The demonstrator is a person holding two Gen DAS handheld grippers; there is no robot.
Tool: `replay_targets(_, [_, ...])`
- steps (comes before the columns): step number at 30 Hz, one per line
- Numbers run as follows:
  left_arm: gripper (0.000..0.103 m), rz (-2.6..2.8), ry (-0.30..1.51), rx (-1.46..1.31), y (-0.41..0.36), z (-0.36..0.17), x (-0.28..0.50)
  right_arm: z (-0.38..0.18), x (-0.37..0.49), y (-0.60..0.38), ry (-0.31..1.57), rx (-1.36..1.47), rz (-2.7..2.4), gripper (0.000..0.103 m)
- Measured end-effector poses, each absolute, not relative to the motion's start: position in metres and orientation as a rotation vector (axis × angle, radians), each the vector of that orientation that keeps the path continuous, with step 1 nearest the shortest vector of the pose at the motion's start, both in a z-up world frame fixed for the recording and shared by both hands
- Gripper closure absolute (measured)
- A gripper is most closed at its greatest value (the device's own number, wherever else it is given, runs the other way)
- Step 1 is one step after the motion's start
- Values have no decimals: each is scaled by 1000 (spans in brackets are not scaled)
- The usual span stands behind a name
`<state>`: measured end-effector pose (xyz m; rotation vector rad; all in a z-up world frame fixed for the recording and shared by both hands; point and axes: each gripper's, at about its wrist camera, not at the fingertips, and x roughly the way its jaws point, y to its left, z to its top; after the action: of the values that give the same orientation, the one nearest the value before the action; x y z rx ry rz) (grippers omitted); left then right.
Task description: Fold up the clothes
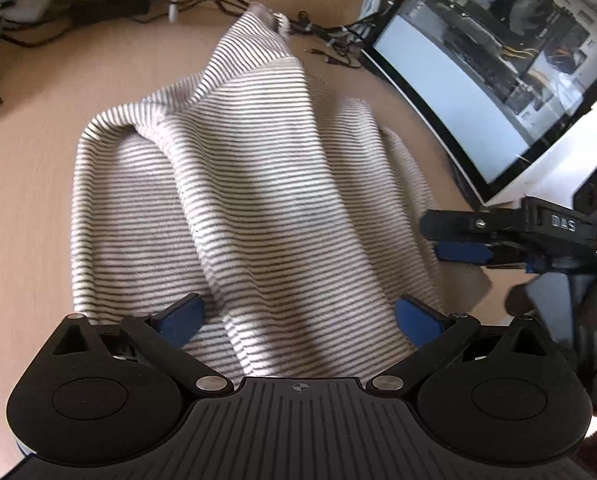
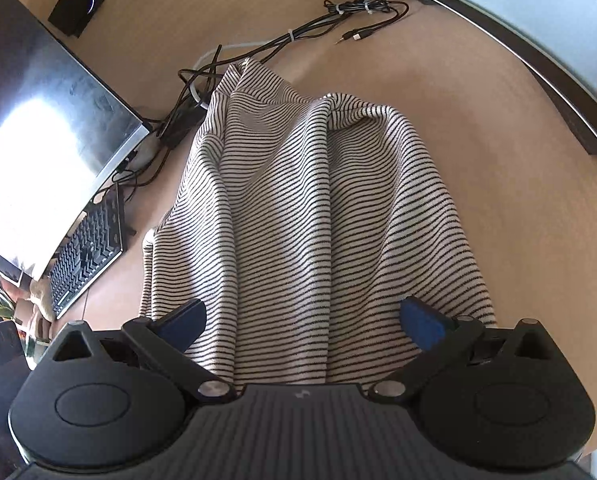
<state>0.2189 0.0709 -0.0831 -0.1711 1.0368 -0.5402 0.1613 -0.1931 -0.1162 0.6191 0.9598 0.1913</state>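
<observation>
Lettering "DAS" shows on your right tool at the left-wrist view's edge. Your left tool gapes wide over the striped garment, rumpled on the surface; the right tool likewise gapes.

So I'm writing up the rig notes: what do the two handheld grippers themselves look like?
Both look alike: matte black ribbed body, two round black discs, silver pivot bolts, black linkage arms ending in blue pads. The left gripper has a small crosshair mark on its body. The right gripper, seen side-on from the left wrist view, shows embossed "DAS" lettering and a white-and-red label.
</observation>
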Motion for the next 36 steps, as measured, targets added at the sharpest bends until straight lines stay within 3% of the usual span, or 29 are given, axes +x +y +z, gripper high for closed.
replay_targets(12, [2,-647,1081,-326,85,-88,225,-118,153,-189,924,619,178,0])
replay_targets(15, [24,-646,1051,-268,69,-87,226,-118,152,-187,921,605,174,0])
replay_targets(17, [66,-623,1029,-223,64,-87,228,-118,152,-188,919,603,173,0])
replay_targets(19, [92,-596,1012,-229,70,-82,235,-118,151,-188,917,605,171,0])
replay_targets(25, [93,-330,658,-496,181,1,274,-117,149,-181,927,543,158,0])
replay_targets(30, [93,-108,572,-567,266,14,297,-115,148,-164,936,460,111,0])
replay_targets(32, [88,-49,578,-583,289,10,298,-114,150,-158,946,437,83,0])
replay_targets(33, [84,-35,586,-592,296,7,295,-113,152,-156,954,422,72,0])
replay_targets(35, [56,-26,605,-600,303,0,288,-112,156,-147,981,359,62,0])
replay_targets(36, [52,-32,616,-597,303,-3,283,-111,158,-142,992,327,56,0])
